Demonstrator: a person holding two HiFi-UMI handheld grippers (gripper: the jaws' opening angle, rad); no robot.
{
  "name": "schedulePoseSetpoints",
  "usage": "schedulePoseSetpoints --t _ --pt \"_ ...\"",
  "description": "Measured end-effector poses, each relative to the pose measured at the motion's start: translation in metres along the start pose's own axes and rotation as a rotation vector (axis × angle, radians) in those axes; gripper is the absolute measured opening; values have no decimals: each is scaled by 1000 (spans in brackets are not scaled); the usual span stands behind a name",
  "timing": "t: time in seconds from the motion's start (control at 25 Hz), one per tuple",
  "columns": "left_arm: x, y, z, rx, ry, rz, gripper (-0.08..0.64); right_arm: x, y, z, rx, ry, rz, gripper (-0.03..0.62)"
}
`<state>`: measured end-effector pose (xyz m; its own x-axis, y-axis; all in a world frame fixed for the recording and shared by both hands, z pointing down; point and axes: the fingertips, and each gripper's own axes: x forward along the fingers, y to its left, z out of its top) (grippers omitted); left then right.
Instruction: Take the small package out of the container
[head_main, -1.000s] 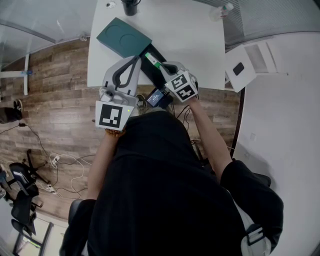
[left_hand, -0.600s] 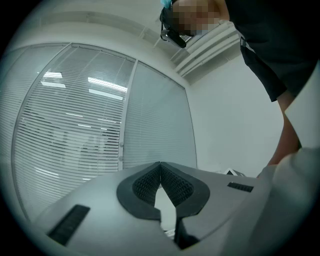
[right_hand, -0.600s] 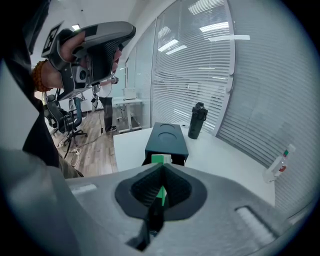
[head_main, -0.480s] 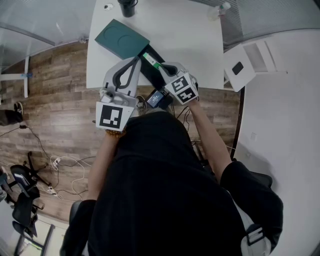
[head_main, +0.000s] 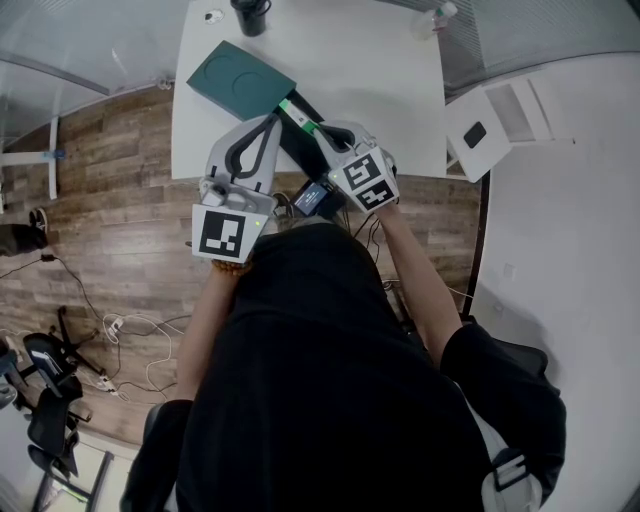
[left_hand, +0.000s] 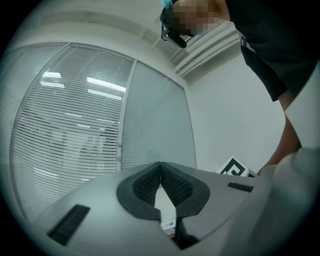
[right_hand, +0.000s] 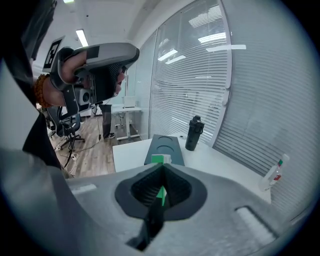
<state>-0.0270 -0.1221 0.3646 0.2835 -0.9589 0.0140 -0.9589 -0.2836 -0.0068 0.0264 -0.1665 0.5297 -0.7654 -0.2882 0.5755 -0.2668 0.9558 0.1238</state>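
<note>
A small green and white package (head_main: 297, 112) is pinched at the tip of my right gripper (head_main: 312, 128), which is shut on it. It hangs over the black container (head_main: 296, 148) on the white table (head_main: 380, 80). In the right gripper view the package (right_hand: 160, 160) sticks out past the right gripper (right_hand: 161, 169), with green showing between the pads. My left gripper (head_main: 272, 120) lies level beside the container, and in its own view the left gripper (left_hand: 160, 165) has its jaw tips meeting, with nothing held that I can see.
A dark green lid (head_main: 240, 75) with two round recesses lies at the table's far left, also visible as the lid (right_hand: 165, 145). A black bottle (head_main: 250, 12) and a clear bottle (head_main: 437, 15) stand at the back edge. A white box (head_main: 490, 125) sits right of the table.
My right gripper has lifted a little with the green and white package held in it. The left gripper has stayed where it was.
</note>
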Motion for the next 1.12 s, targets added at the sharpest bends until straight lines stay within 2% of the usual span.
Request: schedulePoseSetpoints --t 0.8,1.12 --pt "12 -6 2 21 3 -21 0 -44 -8 53 -24 -157 -58 -5" --pt "14 -8 5 44 -5 -38 0 -65 -11 86 -40 -245 -91 -5"
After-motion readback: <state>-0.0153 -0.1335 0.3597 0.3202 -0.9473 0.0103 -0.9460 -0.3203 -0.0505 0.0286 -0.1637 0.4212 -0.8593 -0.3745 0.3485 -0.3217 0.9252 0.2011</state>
